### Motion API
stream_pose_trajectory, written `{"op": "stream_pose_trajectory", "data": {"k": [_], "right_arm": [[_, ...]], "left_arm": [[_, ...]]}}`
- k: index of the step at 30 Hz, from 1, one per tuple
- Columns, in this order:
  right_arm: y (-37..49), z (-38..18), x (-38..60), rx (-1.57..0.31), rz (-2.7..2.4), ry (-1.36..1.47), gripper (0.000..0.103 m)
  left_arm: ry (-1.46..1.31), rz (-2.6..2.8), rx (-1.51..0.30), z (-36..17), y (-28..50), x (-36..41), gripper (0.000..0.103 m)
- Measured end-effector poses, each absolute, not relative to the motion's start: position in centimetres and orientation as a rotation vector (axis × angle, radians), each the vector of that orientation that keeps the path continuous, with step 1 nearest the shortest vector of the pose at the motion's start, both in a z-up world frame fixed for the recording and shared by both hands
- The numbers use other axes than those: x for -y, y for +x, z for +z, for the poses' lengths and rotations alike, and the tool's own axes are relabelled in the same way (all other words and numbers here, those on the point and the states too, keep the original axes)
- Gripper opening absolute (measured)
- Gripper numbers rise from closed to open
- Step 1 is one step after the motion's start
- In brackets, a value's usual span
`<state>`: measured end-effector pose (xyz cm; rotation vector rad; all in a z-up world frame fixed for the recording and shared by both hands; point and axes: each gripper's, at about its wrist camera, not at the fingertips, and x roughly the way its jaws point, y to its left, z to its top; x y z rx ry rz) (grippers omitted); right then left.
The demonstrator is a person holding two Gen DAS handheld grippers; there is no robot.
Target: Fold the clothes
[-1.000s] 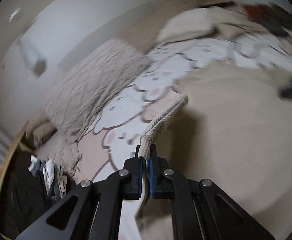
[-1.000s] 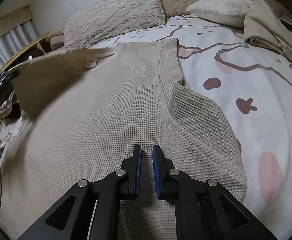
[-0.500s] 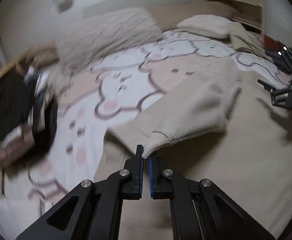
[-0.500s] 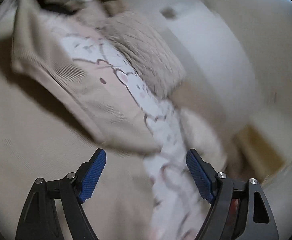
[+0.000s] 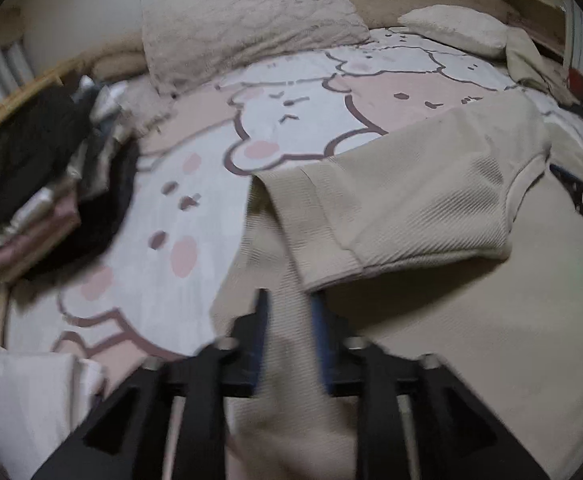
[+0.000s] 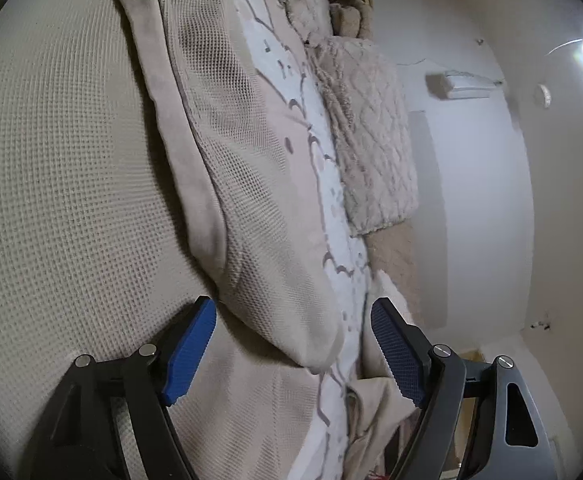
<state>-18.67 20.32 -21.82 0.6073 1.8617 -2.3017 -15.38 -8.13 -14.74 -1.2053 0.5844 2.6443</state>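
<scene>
Beige waffle-knit top (image 5: 431, 208) on the cartoon-print bed (image 5: 291, 120), sleeve folded inward, left tongs (image 5: 289, 320) parted and holding nothing; right-wrist view: right tongs (image 6: 293, 344) wide open, empty, next move likely gripping the opposite sleeve.

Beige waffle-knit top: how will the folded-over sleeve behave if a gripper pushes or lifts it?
Likely floppy: the sleeve already drapes limp over the top's body. Probably grippy rather than slippery, given the coarse waffle texture. A push would likely bunch it, not slide it, on the soft bedsheet.
</scene>
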Motion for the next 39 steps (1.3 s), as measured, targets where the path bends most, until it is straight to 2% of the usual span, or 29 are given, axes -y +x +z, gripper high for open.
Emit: {"op": "stream_pose_trajectory", "data": {"k": [1,4,7,9,11,14,19,22,29,30,31,32,35,37,38,39], "right_arm": [[-18.9,-21.9,-20.3,-1.859,-2.291,0.598,0.079],[-19.0,-22.5,-19.9,-1.9,-2.208,0.558,0.067],[-18.6,-23.4,-19.3,-1.982,-2.074,0.499,0.05],[-18.4,-24.0,-19.0,-2.024,-1.995,0.493,0.023],[-18.5,-24.3,-18.7,-2.035,-1.956,0.524,0.02],[-19.2,-22.1,-18.3,-1.88,-2.064,0.625,0.019],[-19.7,-18.5,-18.2,-1.646,-2.224,0.726,0.019],[-20.6,-17.0,-18.2,-1.5,-2.305,0.794,0.019],[-22.5,-15.8,-18.0,-1.365,-2.377,0.849,0.019],[-22.5,-15.9,-18.1,-1.358,-2.382,0.854,0.019],[-22.6,-15.8,-18.1,-1.354,-2.385,0.857,0.019],[-22.6,-15.8,-18.1,-1.348,-2.389,0.86,0.019],[-21.3,-15.6,-18.8,-1.312,-2.429,0.873,0.019],[-20.2,-15.9,-19.3,-1.339,-2.474,0.864,0.023],[-19.7,-16.1,-19.5,-1.358,-2.493,0.855,0.031],[-19.1,-16.4,-19.7,-1.379,-2.511,0.845,0.046]], "left_arm": [[-1.146,2.658,-0.647,-14.3,-14.4,7.9,0.045],[-0.944,2.614,-0.924,-13.5,-11.2,5.9,0.047],[-0.773,2.496,-1.226,-13.9,-8.8,3.1,0.053],[-0.671,2.412,-1.381,-15.0,-7.9,1.4,0.053],[-0.564,2.318,-1.525,-16.3,-7.1,-0.4,0.054],[-0.408,2.159,-1.717,-18.4,-6.1,-2.9,0.054],[-0.269,1.928,-1.933,-22.2,-6.9,-5.1,0.054],[-0.219,1.797,-2.002,-23.7,-7.0,-5.7,0.054],[-0.224,1.739,-2.021,-24.8,-9.2,-7.5,0.051],[-0.247,1.754,-1.996,-24.6,-9.6,-7.7,0.043],[-0.285,1.771,-1.962,-24.3,-10.1,-7.8,0.017],[-0.338,1.81,-1.901,-23.7,-10.5,-8.0,0.012],[-0.487,1.993,-1.624,-20.3,-11.8,-7.7,0.012],[-0.596,2.105,-1.422,-17.9,-13.1,-7.2,0.011],[-0.653,2.154,-1.308,-16.6,-14.0,-6.7,0.011],[-0.714,2.198,-1.187,-15.2,-14.9,-6.2,0.011]]}}
